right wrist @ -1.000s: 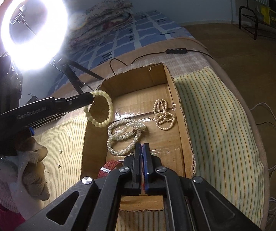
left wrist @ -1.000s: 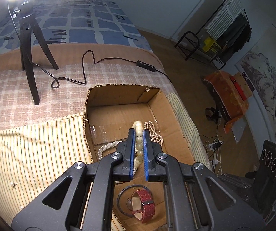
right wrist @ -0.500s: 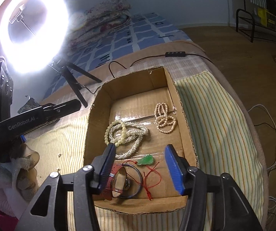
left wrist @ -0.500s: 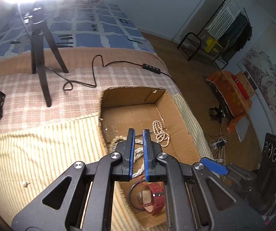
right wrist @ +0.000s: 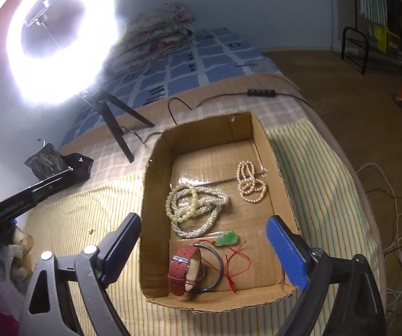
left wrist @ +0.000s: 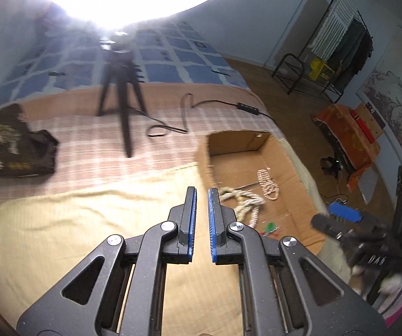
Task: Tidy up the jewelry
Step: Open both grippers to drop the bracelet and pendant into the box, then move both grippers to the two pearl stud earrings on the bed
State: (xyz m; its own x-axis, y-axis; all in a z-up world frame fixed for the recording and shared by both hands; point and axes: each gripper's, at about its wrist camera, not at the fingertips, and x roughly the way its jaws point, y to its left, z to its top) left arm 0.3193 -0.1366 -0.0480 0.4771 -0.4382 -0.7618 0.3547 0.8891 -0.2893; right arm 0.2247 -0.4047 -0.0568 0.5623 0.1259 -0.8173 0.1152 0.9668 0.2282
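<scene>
Jewelry all seen inside box (right wrist: 156, 252): bracelet (right wrist: 172, 210), necklaces (right wrist: 251, 184), pendant (right wrist: 227, 238), watch (right wrist: 185, 268). Task judged near complete. Left gripper (left wrist: 201, 193) narrowly parted, empty; right gripper (right wrist: 203, 231) wide apart, empty.

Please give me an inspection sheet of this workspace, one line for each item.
Surface: striped cloth over a bed.
Job's things: cardboard box holds pale bead bracelet, white pearl strand, pink pearl strand, green pendant, red watch.
Clutter: black bag.
Grippers: left gripper slightly open, empty; right gripper wide open, empty.
Cables: black lamp cable.
Surroundings: ring light, clothes rack.
</scene>
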